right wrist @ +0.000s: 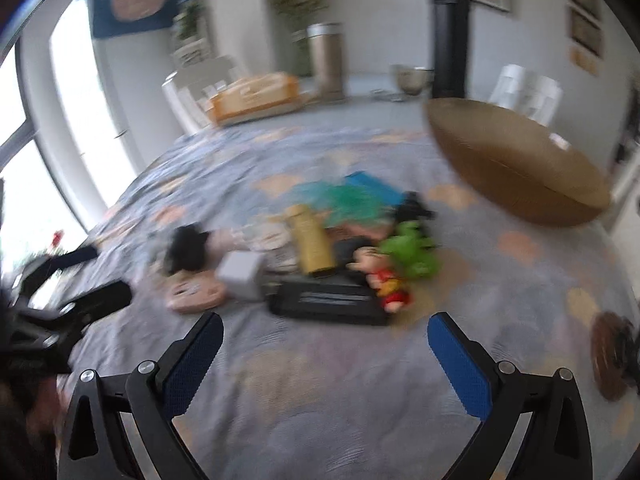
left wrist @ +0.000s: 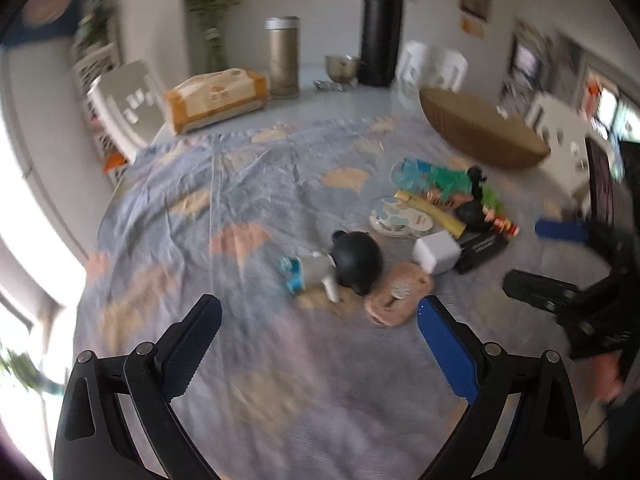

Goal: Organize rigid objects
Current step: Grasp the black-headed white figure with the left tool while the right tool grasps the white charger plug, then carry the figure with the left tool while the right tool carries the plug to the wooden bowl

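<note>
A pile of small objects lies on the blue patterned cloth (left wrist: 224, 208): a black-headed figurine (left wrist: 340, 266), a pink oval case (left wrist: 396, 298), a white cube (left wrist: 436, 254), a black box (right wrist: 332, 300), a yellow tube (right wrist: 312, 240), a green toy (right wrist: 408, 248), a small red-dressed doll (right wrist: 384, 280) and clear round lids (left wrist: 400, 220). My left gripper (left wrist: 320, 320) is open and empty, just short of the figurine. My right gripper (right wrist: 326, 336) is open and empty, just short of the black box. Both views are blurred.
A large brown woven basket (left wrist: 480, 128) stands at the right behind the pile. At the table's far edge are an orange tissue pack (left wrist: 216, 96), a gold canister (left wrist: 282, 56), a steel bowl (left wrist: 340, 68) and a tall black bottle (left wrist: 380, 28). White chairs surround the table.
</note>
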Tool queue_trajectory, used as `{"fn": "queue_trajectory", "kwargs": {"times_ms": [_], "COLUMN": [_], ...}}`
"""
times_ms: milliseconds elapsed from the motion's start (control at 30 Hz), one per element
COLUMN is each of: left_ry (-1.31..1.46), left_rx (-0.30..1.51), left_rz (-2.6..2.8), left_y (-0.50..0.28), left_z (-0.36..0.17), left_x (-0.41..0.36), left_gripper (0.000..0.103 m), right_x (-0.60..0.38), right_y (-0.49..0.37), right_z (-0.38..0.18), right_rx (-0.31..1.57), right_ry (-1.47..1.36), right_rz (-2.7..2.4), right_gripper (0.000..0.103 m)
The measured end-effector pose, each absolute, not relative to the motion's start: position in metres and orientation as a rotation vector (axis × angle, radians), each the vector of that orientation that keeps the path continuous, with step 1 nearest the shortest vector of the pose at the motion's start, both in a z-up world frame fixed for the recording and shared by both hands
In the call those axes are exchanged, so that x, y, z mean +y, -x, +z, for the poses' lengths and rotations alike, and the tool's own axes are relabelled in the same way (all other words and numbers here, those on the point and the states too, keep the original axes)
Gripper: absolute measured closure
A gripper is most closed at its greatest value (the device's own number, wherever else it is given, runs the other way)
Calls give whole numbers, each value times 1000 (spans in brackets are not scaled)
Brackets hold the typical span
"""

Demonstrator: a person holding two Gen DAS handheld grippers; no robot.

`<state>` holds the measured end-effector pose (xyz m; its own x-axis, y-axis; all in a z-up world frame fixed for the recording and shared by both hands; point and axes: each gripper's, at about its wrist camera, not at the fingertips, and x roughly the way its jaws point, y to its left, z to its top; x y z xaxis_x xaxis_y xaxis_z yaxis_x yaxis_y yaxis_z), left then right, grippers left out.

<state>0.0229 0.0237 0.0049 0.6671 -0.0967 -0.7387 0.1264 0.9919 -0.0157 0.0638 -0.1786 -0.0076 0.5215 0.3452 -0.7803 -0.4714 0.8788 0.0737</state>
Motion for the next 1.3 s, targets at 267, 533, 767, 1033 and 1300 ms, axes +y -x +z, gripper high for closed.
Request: {"fn": "queue_trajectory", "kwargs": {"times_ms": [267,533,767,1033,1300], "left_ry": [-206,-118,-65,22,11], "left_rx": [959,988,965,987,957], "left_rz": [-325,-449,-430,-293,-233], "left_y": [-81,-102,-95,-53,-23], "left_z": [-10,-25,-20,-16,-19], "left_x": [18,24,27,47,35], "left_gripper": [20,25,51,51,51], "right_x": [-122,-112,-115,-134,-148], "right_y": [-81,-108,-102,-60,-40], "right_z": [-18,-33,-25,-5,-28], "right_rx": [937,969,956,970,1002], "right_ry": [450,480,397,266,240], "right_rz": [702,828,859,726,726], "right_gripper": [37,38,66,66,65]}}
